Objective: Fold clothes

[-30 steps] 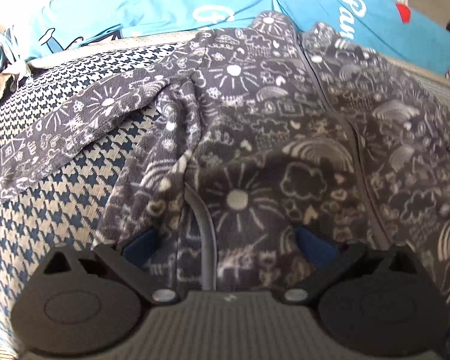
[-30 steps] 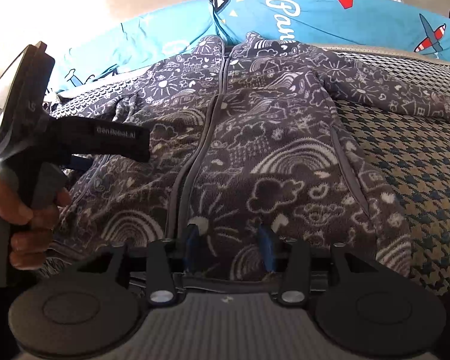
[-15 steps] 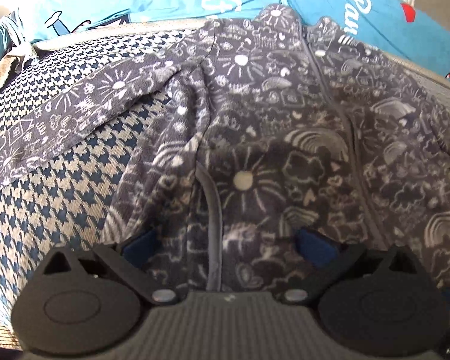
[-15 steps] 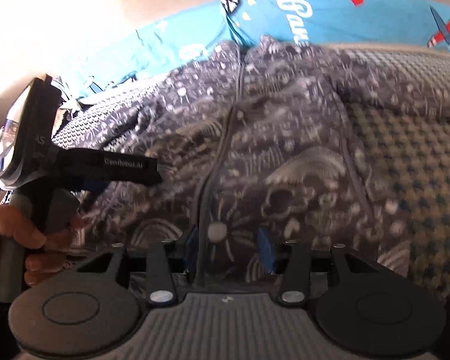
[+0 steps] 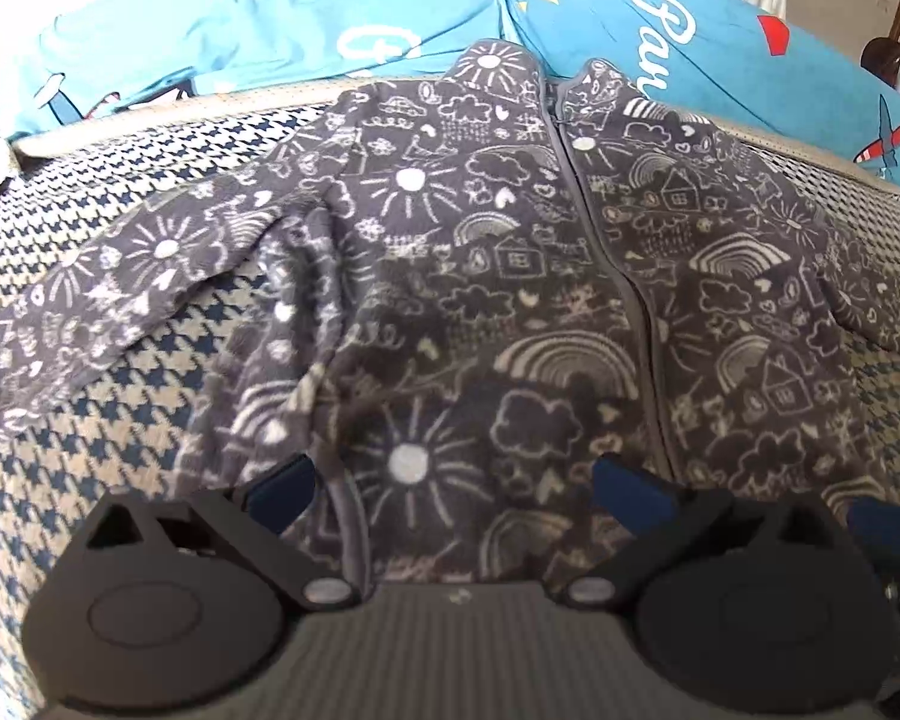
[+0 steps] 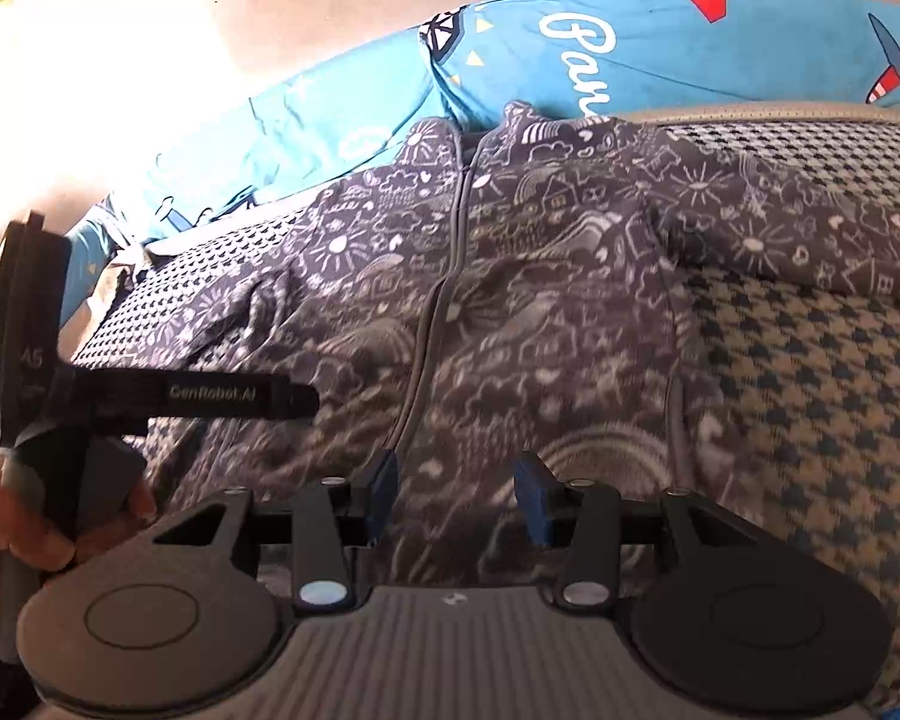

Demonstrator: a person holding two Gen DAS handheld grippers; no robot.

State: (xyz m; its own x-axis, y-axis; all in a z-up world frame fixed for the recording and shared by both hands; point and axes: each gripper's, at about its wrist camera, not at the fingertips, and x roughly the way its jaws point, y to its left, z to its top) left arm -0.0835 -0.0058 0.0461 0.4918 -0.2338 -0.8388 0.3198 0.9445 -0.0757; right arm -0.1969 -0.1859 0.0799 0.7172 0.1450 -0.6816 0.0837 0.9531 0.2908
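A houndstooth-patterned cushion surface [image 5: 108, 414], backed at the far side by bright blue printed pillows [image 5: 270, 18], is covered by a grey fleece zip jacket [image 5: 510, 300] with white doodles. The jacket is laid flat, front up, zip closed, collar far and hem near, with its sleeves spread to left and right.

The hem runs beneath both claws. The left gripper [image 5: 450, 489] is held wide open over the jacket's left half, near a pocket seam; no fabric is seen pinched. The right gripper [image 6: 456, 501] is set partly open just right of the zip; whether fabric is caught between its pads cannot be told.

If the hem is taken by one claw only, or only the top layer is caught, the fold could be skewed and bunching produced. The left sleeve, already rumpled, might be trapped inside the fold.
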